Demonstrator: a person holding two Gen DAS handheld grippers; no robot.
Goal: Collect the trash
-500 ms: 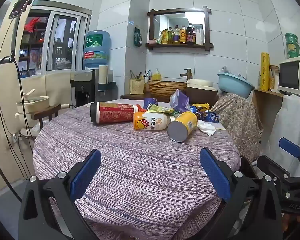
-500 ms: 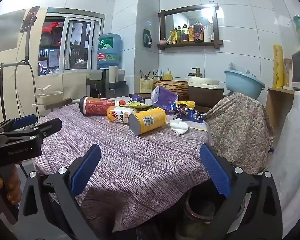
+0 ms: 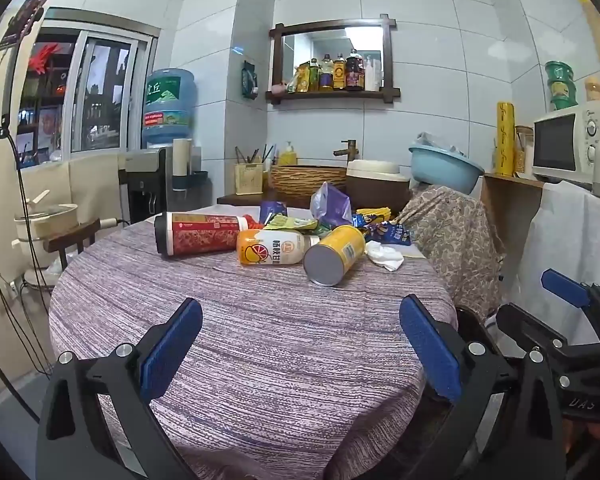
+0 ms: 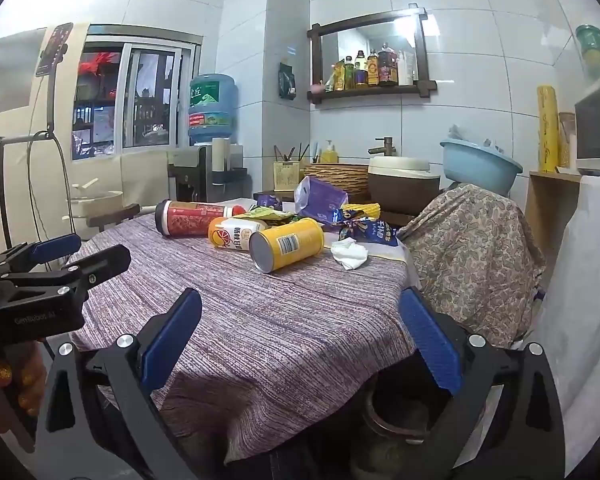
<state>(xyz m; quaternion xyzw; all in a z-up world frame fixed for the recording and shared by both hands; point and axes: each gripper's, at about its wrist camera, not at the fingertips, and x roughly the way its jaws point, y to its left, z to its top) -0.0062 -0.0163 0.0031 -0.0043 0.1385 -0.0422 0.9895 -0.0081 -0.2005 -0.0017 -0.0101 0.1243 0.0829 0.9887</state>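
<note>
Trash lies in a heap at the far side of the round table [image 3: 260, 340]: a red cup on its side [image 3: 200, 234], an orange-label bottle [image 3: 274, 252], a yellow can [image 3: 334, 254], a crumpled white tissue [image 3: 386, 255], and purple [image 3: 332, 204] and blue wrappers [image 3: 388, 233]. The same heap shows in the right wrist view: can [image 4: 288, 243], bottle [image 4: 236, 234], cup [image 4: 192, 218], tissue [image 4: 350, 254]. My left gripper [image 3: 300, 352] is open and empty over the near table. My right gripper [image 4: 300, 348] is open and empty at the table's right edge.
A chair draped in patterned cloth [image 3: 456, 240] stands right of the table. A dark bin [image 4: 400, 420] sits on the floor below the table edge. A wooden chair [image 3: 74, 238] is at the left. A counter with basket, basin and microwave lines the back wall.
Both grippers have moved slightly nearer the table; the trash heap sits a little larger in both views. Nothing on the table has moved.
</note>
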